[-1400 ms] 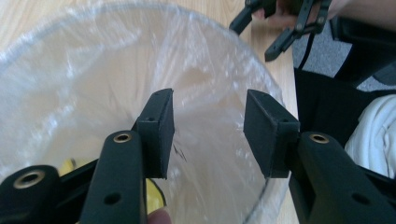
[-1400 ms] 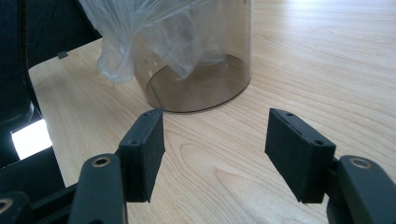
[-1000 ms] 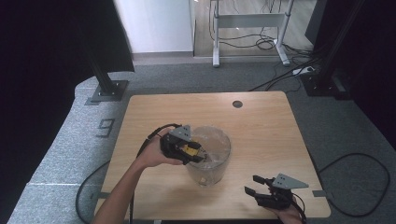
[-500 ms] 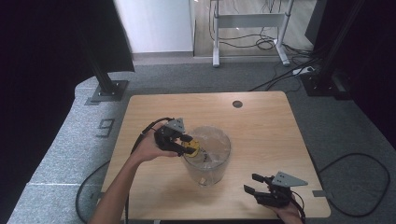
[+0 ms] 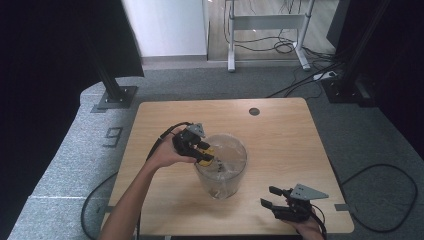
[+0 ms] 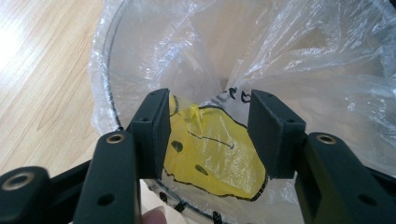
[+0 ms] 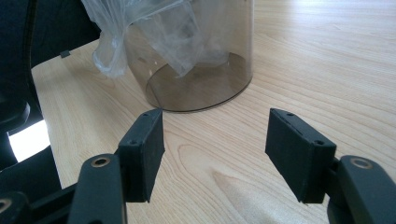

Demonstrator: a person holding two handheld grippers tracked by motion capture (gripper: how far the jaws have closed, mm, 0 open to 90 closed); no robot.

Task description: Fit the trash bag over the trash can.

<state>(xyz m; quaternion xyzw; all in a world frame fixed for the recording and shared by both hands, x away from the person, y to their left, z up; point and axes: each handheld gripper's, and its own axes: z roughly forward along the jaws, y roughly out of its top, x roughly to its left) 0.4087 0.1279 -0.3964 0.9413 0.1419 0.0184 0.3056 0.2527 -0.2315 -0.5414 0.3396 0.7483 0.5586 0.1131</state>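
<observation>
Your left gripper [image 5: 206, 154] sat at the left rim of the clear round bin [image 5: 221, 172], mid-tabletop, fingers [image 6: 152, 130] about half spread with the yellow-printed part of the plastic bag [image 6: 210, 149] between them; from the left gripper view I couldn't tell whether the pads really pinched the film or just bracketed it. Judging by the pictures, you were lining the bin with the bag: the bag was already down inside and bunched over the rim on the left side, but it looked crumpled and not spread evenly round the rim, so I'd call it roughly midway, with the rest of the edge yet to be folded over and smoothed. The tabletop [image 5: 280, 130] was otherwise bare apart from a small dark round port near its far edge. Further right, your right gripper [image 5: 274, 198] rested low near the front right corner, well apart from the bin, fingers [image 7: 142, 149] fairly wide and holding nothing, pointed toward the bin's base. Count: one bin, one bag, two grippers, one tabletop.
</observation>
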